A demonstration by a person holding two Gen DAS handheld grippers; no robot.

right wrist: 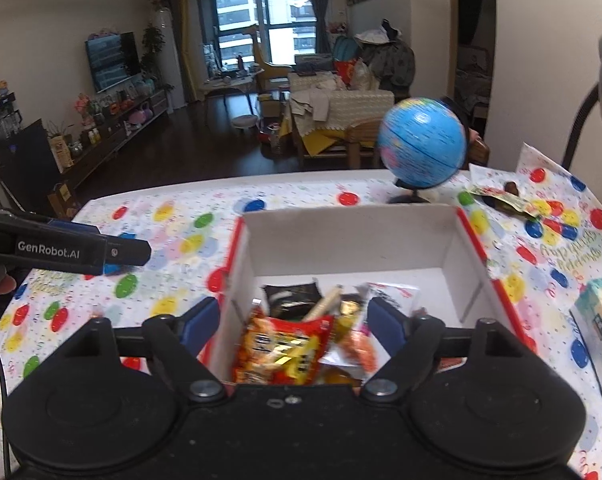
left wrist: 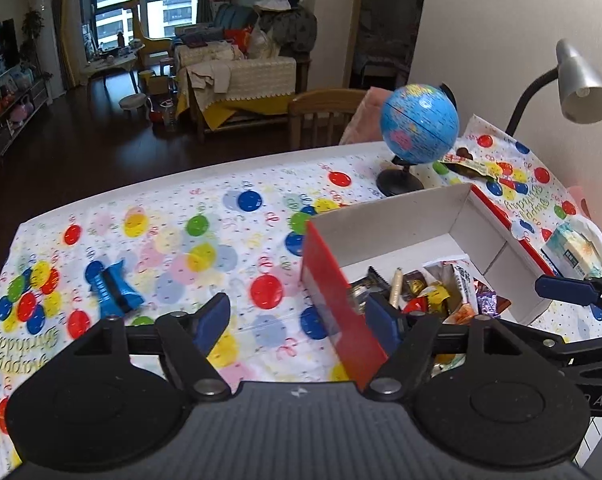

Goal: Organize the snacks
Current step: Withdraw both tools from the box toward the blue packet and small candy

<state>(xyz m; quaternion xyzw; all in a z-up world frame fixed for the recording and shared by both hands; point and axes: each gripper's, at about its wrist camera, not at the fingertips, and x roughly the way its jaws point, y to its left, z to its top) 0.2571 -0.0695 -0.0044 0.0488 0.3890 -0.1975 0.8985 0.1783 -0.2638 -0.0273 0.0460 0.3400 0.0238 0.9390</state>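
"GenRobot.AI" stands in white on the side of the left gripper (right wrist: 113, 252), while the balloon-print tablecloth (left wrist: 205, 216) carries gold script, seen upside down, that appears to read "Happy Birthday".

1. Cloth (left wrist: 229, 248): white, with red, blue, yellow and green balloons.
2. Box (right wrist: 349, 236): red outside, white inside.
3. Globe (left wrist: 420, 123): blue, with pink and yellow patches.
4. Wrapper (left wrist: 113, 290): blue.
5. Packet (right wrist: 285, 350): red and orange.
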